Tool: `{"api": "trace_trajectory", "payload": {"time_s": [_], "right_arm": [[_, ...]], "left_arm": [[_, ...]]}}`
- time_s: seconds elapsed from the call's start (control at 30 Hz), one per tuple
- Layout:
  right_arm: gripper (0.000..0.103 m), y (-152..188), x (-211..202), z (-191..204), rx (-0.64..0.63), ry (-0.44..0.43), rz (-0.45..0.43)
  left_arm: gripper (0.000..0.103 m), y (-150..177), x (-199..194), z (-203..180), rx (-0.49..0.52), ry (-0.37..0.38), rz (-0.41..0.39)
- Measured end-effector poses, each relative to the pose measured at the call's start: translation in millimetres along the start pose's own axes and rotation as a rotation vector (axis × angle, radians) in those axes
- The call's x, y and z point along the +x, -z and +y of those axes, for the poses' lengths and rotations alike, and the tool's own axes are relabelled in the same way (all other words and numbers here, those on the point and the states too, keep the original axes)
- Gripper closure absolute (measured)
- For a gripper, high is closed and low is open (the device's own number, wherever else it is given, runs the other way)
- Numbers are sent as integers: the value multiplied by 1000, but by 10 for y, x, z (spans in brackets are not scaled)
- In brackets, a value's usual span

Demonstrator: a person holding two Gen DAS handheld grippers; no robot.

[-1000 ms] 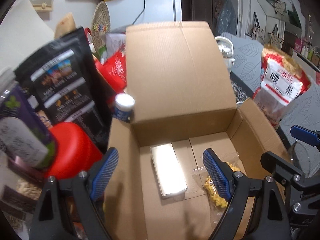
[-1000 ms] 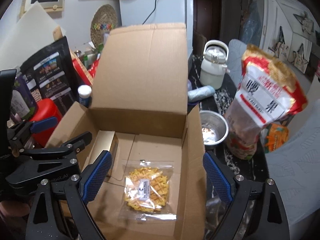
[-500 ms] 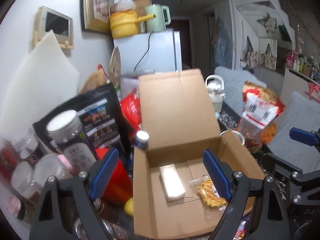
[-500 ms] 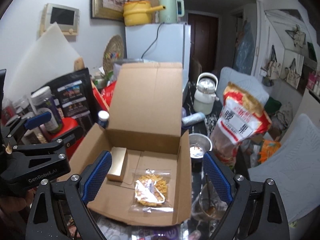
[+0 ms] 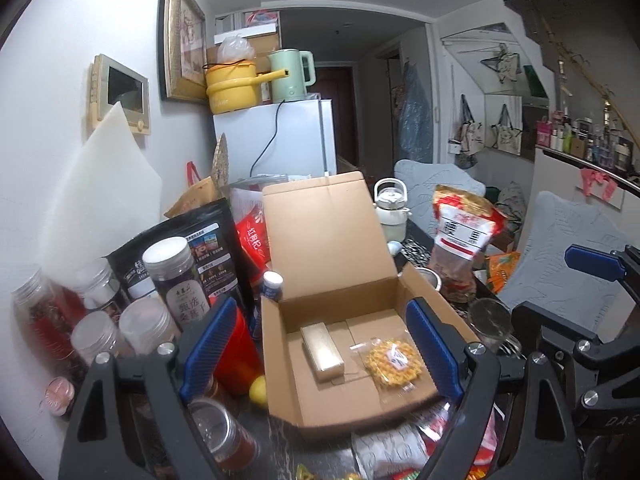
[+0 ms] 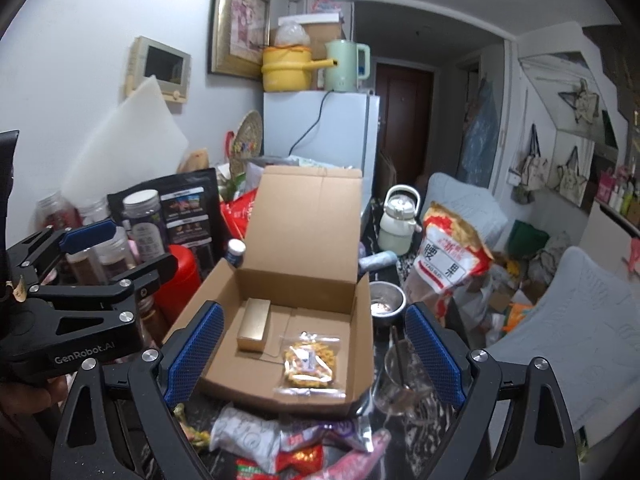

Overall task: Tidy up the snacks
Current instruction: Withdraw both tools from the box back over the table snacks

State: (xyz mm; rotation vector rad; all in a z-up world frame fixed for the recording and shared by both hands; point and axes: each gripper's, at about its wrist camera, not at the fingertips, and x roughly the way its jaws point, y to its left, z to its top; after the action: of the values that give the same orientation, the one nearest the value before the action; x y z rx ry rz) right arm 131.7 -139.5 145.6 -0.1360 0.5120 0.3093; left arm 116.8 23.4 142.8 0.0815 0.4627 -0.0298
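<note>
Fridge [image 5: 298,140]: white, behind the cardboard box, against the wall; a yellow pot [image 5: 232,84] and a pale green kettle [image 5: 290,74] stand on top of it.
Table [image 5: 288,444]: dark, crowded with packets and jars on every side of the box.
Cardboard box [image 5: 344,312]: open, lid flap standing upright at the back; it sits in the middle of the table and serves as the landmark here.
Black pouch [image 5: 200,248]: upright, left of the box, with clear jars [image 5: 176,280] in front of it and a red container [image 5: 236,352] just beside the box's left wall.
Nut bag [image 6: 452,256]: red and clear, standing to the right of the box, with a white kettle [image 6: 398,220] behind it and a steel bowl [image 6: 384,300] just beside the box's right wall.
Glass mug [image 6: 404,376]: clear, near the box's front right corner.
Gold packet [image 5: 322,346]: oblong, lying on the box floor, left of centre.
Yellow snack bag [image 5: 394,362]: clear wrapper, flat on the box floor, right of the gold packet and just beside it.
Loose wrappers [image 6: 280,440]: heaped on the table in front of the box.
Left tongs [image 5: 316,348]: blue pads spread wide apart, nothing between them, held above the box's front.
Right tongs [image 6: 310,354]: pads wide apart, gripping nothing, above the box's front right.
</note>
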Motion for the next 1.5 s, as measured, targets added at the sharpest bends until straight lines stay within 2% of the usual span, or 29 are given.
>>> {"api": "trace_trajectory", "payload": {"time_s": [0.33,0.77,0.97,1.13,1.27,1.5], "right_arm": [[9,286,-547,260,-26,-3,-32],[9,862,-818,498,10,-54,16],[9,1201,-839,528,57,-79,66],[9,1400,-840,501,88,-70,91],[9,1578,-818,478,112,-59,113],[9,1896,-638,456,174,-81,162]], "left_arm": [[16,317,-454,-28,18,50,19],[16,806,-924,-4,12,82,17],[16,1047,-934,-26,11,102,68],[16,1252,-877,34,-33,144,112],[16,1395,-822,77,-63,150,134],[16,1611,-652,47,-87,189,192]]}}
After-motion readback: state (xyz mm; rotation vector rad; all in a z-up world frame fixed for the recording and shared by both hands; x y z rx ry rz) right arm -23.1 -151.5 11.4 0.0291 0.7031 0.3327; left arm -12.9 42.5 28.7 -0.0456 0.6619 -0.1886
